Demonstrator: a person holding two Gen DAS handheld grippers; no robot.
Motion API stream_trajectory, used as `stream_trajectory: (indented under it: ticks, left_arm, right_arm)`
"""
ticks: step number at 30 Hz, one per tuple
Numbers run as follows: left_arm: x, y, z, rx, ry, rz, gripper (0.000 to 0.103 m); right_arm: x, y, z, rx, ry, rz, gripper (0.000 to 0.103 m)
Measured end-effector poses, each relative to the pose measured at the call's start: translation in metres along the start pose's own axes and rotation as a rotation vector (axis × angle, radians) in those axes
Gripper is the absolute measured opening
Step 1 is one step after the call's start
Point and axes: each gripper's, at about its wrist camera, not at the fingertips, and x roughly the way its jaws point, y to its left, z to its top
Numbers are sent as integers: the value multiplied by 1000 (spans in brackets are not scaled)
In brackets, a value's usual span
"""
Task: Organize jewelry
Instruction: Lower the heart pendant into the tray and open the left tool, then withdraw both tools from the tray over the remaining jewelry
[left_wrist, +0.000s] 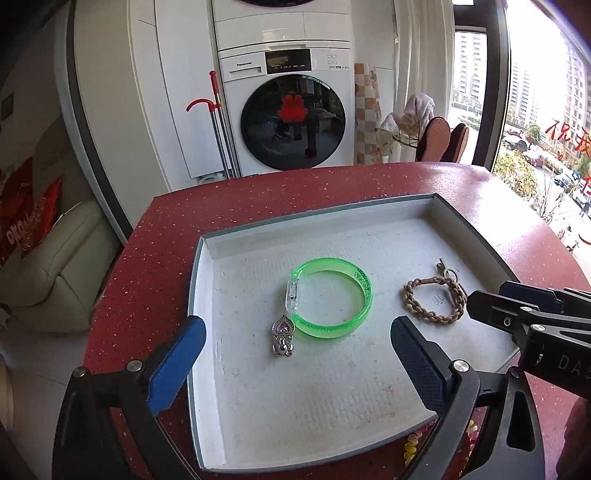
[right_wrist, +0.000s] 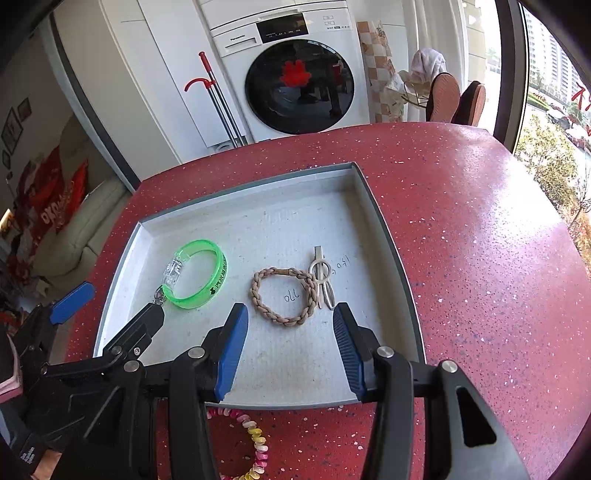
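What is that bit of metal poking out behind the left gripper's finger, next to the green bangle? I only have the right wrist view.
Observer: It is a silver pendant with a heart-shaped purple stone. It lies flat in the tray, right beside the clear clasp of the green bangle.
Operator: Is the left gripper lined up on it, and is it carrying anything?
Observer: The left gripper is open and empty. From its own camera, the pendant and the bangle both lie ahead between its spread fingers.
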Motion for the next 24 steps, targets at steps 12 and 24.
stream_trajectory:
  ticks: [12,24]
  left_arm:
    - [-27,23,-7,-77,-7,-37,103]
    - [-69,43,-38,-102,-1,-35,103]
  right_arm:
    - [-28,10,-16,-5,-50,24,89]
    - [-58,25,-38,-37,-86,42,103]
